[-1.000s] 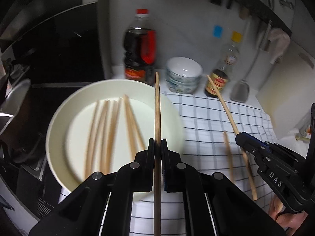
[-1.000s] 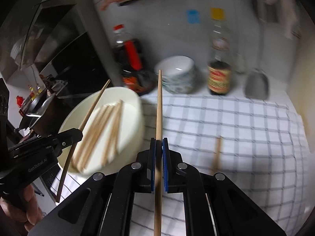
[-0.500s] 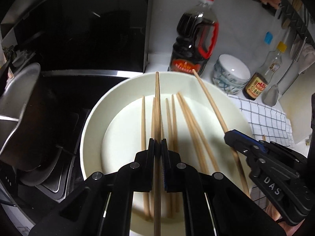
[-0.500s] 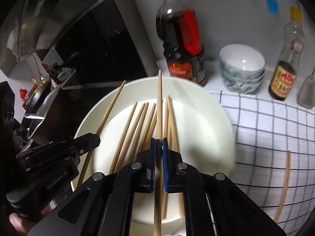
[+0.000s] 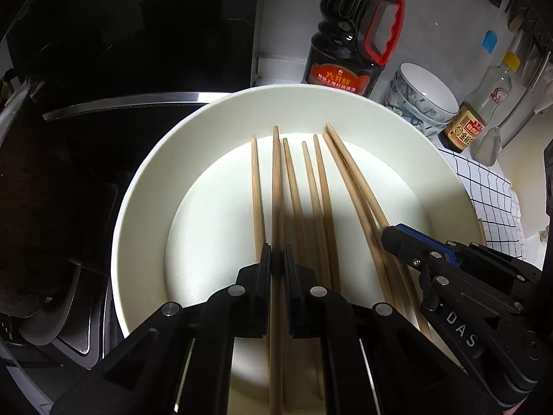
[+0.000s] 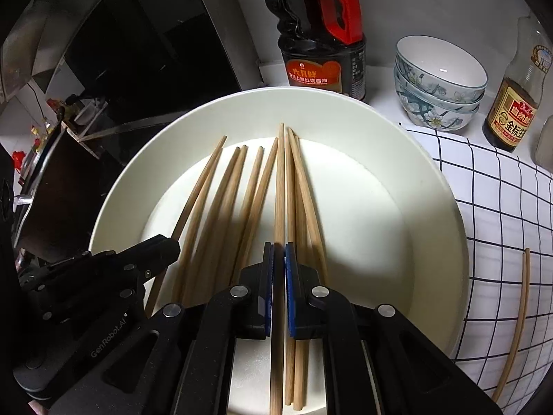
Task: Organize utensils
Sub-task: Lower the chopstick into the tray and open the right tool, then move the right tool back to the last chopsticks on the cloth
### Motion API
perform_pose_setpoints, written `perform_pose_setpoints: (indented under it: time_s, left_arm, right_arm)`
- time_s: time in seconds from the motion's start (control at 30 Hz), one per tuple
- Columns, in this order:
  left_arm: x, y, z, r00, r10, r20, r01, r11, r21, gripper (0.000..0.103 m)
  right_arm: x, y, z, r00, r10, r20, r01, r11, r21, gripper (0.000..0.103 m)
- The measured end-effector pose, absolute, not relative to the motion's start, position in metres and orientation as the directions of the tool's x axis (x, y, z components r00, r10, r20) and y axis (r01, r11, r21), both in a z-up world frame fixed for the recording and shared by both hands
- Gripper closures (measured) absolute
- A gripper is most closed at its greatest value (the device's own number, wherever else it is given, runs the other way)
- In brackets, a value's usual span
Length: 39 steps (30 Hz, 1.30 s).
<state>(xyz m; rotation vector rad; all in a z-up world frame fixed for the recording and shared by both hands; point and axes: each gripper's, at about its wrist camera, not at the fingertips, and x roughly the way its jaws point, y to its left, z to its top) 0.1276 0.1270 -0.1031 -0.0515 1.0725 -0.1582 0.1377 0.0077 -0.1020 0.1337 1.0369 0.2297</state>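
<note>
Left wrist view. Left gripper [image 5: 275,259]: jaws clenched on one wooden chopstick [image 5: 275,190], gripped partway along the stick. Its long axis runs straight ahead along the fingers, tip toward the far rim of the white plate [image 5: 145,180], tail passing back under the gripper. It hangs over the plate and, judged from its shadow, just above the loose chopsticks [image 5: 318,193] lying on the plate floor, nearly parallel with them. Right gripper [image 5: 397,238]: enters at lower right over the plate's right side, clamped on a second stick that slants toward the plate's far rim. Behind the plate: dark sauce bottle [image 5: 349,48], stacked bowls [image 5: 423,100].

Right wrist view. Right gripper [image 6: 279,259]: jaws clenched on its own held chopstick [image 6: 280,186], axis straight ahead, over the right edge of the pile [image 6: 242,200]. Left gripper [image 6: 162,245]: at lower left, nearer the plate's left rim, its stick angled inward. One stray chopstick [image 6: 518,318] lies on the checked cloth [image 6: 501,207], well apart to the right of the plate, nearer the right hand.

Judgement: both held sticks lie lengthwise with the pile, so letting go should need only a small drop, no turning.
</note>
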Motion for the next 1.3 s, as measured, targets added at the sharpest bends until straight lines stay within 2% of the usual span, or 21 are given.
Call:
perform_pose_setpoints:
  time_s: [0.03, 0.1, 0.17, 0.23, 0.33, 0.77, 1.07, 1.13, 1.3]
  left_arm:
    - [0.128, 0.128, -0.103, 0.465, -0.154, -0.872, 0.104, 0.987, -0.119, 0.095]
    - [0.128, 0.130, -0.103, 0.463, -0.146, -0.874, 0.093, 0.989, -0.116, 0.083]
    - [0.127, 0.135, -0.100, 0.472, -0.136, -0.871, 0.077, 0.991, -0.113, 0.055]
    - [0.125, 0.139, -0.096, 0.490, -0.125, -0.863, 0.065, 0.992, -0.107, 0.047]
    - [0.125, 0.143, -0.090, 0.499, -0.112, -0.859, 0.056, 0.994, -0.097, 0.047]
    - [0.101, 0.154, -0.067, 0.533, -0.079, -0.843, 0.027, 0.997, -0.077, 0.027]
    - [0.079, 0.148, -0.046, 0.568, -0.089, -0.819, 0.039, 0.996, -0.081, 0.021]
    - [0.073, 0.145, -0.042, 0.574, -0.093, -0.813, 0.045, 0.996, -0.082, 0.017]
    - [0.061, 0.133, -0.037, 0.585, -0.107, -0.804, 0.065, 0.994, -0.086, 0.015]
  right_arm:
    - [0.138, 0.007, -0.102, 0.486, 0.250, -0.838, -0.122, 0.968, 0.218, 0.096]
    - [0.138, 0.007, -0.102, 0.486, 0.246, -0.839, -0.118, 0.969, 0.216, 0.094]
    - [0.137, 0.007, -0.100, 0.496, 0.235, -0.836, -0.112, 0.972, 0.206, 0.087]
    - [0.135, 0.006, -0.095, 0.506, 0.225, -0.833, -0.110, 0.974, 0.196, 0.086]
    - [0.131, 0.003, -0.091, 0.516, 0.219, -0.828, -0.106, 0.976, 0.192, 0.085]
    - [0.098, -0.007, -0.069, 0.541, 0.207, -0.815, -0.098, 0.978, 0.183, 0.070]
    - [0.071, -0.017, -0.049, 0.576, 0.187, -0.796, -0.089, 0.982, 0.166, 0.060]
    - [0.063, -0.021, -0.046, 0.580, 0.181, -0.794, -0.082, 0.983, 0.165, 0.056]
    - [0.042, -0.035, -0.043, 0.588, 0.165, -0.792, -0.055, 0.985, 0.164, 0.054]
